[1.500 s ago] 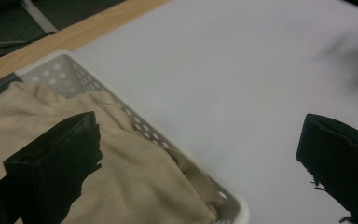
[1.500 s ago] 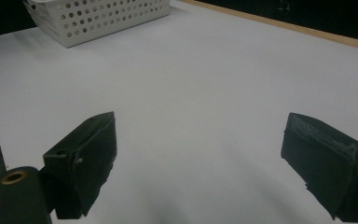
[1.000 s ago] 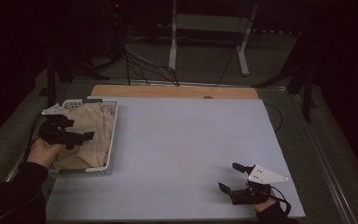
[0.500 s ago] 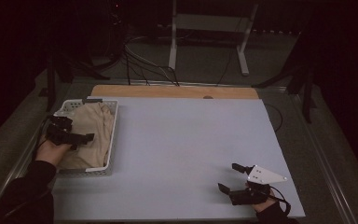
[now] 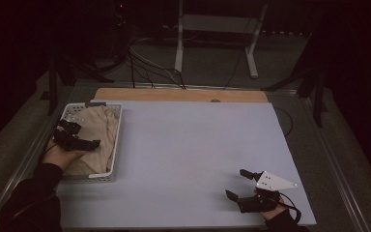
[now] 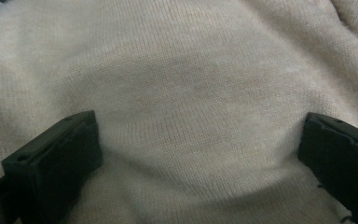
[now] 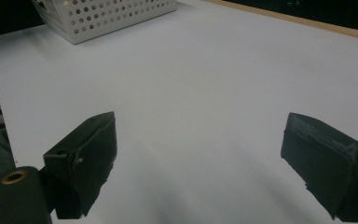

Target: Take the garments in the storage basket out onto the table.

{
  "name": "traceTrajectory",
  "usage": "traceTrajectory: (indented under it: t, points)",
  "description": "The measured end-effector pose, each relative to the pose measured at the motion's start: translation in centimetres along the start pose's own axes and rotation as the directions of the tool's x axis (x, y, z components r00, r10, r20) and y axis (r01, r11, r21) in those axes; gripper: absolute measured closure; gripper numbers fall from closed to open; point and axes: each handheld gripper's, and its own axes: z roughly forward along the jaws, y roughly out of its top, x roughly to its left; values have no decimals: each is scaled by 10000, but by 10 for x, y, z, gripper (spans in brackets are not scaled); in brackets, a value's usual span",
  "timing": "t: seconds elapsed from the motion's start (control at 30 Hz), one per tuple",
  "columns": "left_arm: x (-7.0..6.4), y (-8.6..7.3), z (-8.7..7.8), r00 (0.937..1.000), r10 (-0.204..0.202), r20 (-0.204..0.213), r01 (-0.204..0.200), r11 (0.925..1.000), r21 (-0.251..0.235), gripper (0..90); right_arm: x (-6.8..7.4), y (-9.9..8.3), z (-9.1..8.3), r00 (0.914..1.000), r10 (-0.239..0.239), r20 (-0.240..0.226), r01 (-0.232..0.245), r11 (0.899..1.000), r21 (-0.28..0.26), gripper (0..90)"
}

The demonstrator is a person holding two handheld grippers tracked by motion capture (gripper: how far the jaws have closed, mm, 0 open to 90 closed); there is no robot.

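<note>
From above, my left gripper (image 5: 77, 137) hangs over the beige sweater (image 5: 96, 126) that fills the white basket (image 5: 117, 140) at the left edge of the white table (image 5: 188, 150). My left hand (image 5: 60, 155) reaches in over the basket's near corner, and the jaws stand apart with nothing between them. My right gripper (image 5: 237, 184) sits well apart from all that, low over the table's near right corner, its grey plate on top and its jaws spread wide on nothing. A strip of bare wood (image 5: 178, 94) edges the far side of the table, and beyond it cables (image 5: 145, 63) trail across a dark floor beside a white stand (image 5: 217, 29).

Along my left gripper (image 6: 200, 154), the sweater (image 6: 186, 79) is close up, its fine knit running from edge to edge. The two black jaws are wide open, their tips right at the cloth, which dips slightly between them; I cannot tell whether they press on it. They grip nothing.

Along my right gripper (image 7: 198, 158), the jaws are equally far apart over the bare table (image 7: 214, 79). The basket (image 7: 107, 16), with its rows of holes, stands at the far left corner.
</note>
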Motion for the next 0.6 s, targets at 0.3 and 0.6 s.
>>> traceTrajectory:
  t: [0.3,0.6]
  points:
    - [-5,4,9,9997,-242,-31,243,9988,433,0,0,0,-1,10000,23,-69,-24,10000,-75,104]
    - [-17,10,5,9980,143,-616,-84,9955,941,134,0,0,-1,10000,34,-49,-34,10000,-55,104]
